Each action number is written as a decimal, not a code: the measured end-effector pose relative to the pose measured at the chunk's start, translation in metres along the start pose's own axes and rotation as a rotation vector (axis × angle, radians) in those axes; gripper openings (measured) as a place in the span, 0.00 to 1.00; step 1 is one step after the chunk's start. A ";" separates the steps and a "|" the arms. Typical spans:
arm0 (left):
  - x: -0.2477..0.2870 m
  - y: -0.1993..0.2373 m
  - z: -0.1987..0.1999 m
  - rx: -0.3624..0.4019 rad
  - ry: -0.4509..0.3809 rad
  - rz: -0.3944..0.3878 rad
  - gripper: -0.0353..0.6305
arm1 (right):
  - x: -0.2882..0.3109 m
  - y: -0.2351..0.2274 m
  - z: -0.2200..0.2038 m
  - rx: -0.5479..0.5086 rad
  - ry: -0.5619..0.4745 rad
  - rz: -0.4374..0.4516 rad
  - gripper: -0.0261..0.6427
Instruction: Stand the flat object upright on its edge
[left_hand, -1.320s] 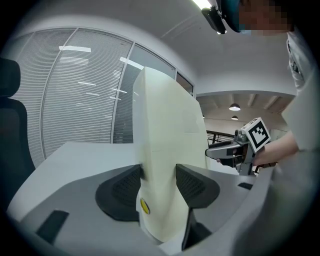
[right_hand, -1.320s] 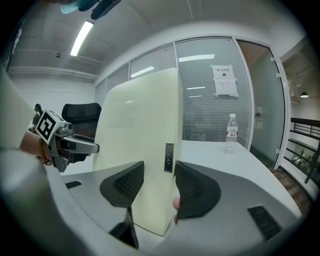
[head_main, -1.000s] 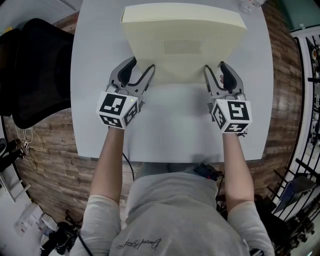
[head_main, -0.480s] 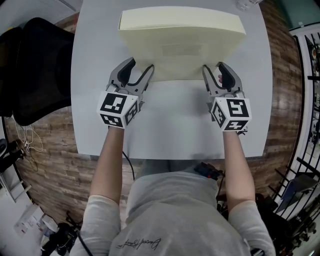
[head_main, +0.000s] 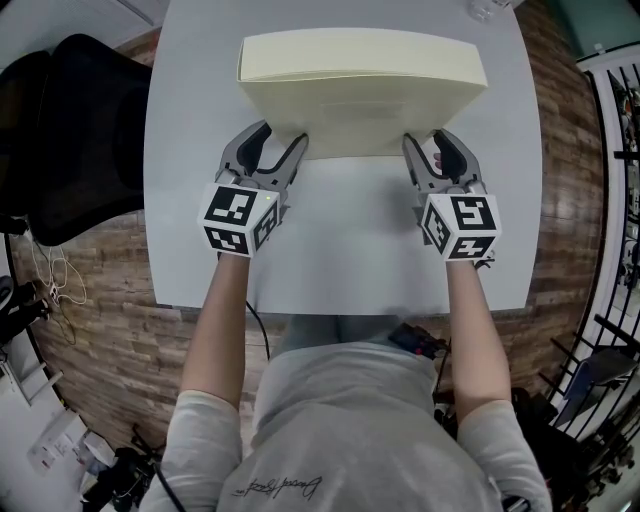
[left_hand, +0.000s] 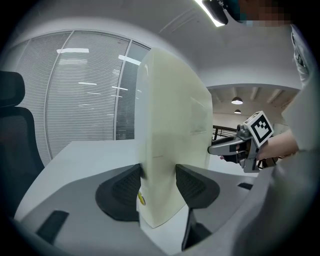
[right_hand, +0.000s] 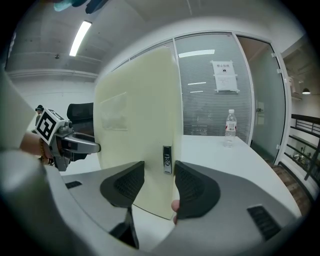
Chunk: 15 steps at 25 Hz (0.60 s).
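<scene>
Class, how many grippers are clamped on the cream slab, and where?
2. The left gripper clamps the cream slab at its near left corner, the right gripper at its near right corner. None hidden.

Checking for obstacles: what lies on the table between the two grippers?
Head view: only bare table lies between the left gripper and right gripper; each grips the cream panel's near edge.

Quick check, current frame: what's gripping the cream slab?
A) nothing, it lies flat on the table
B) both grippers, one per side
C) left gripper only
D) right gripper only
B: the left gripper and the right gripper each have their jaws closed on the cream slab, one at each side, as both gripper views show.
</scene>
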<state>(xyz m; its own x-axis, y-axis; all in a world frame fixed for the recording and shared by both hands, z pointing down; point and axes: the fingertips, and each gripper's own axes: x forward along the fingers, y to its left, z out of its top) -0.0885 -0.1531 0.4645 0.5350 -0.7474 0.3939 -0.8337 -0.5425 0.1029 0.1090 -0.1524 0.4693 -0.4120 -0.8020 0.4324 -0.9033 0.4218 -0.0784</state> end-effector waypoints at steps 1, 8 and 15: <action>-0.001 0.000 -0.001 0.001 0.003 0.000 0.40 | 0.000 0.001 -0.001 0.000 0.002 0.001 0.35; -0.003 -0.004 -0.003 -0.001 0.008 0.003 0.40 | -0.005 0.000 -0.004 0.005 0.005 0.003 0.35; -0.004 -0.008 -0.004 -0.001 0.019 0.000 0.40 | -0.008 0.000 -0.006 0.005 0.018 0.001 0.35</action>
<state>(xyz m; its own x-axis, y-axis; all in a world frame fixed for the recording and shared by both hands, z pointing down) -0.0846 -0.1441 0.4652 0.5325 -0.7397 0.4115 -0.8336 -0.5425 0.1036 0.1131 -0.1434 0.4708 -0.4108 -0.7937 0.4487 -0.9034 0.4206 -0.0832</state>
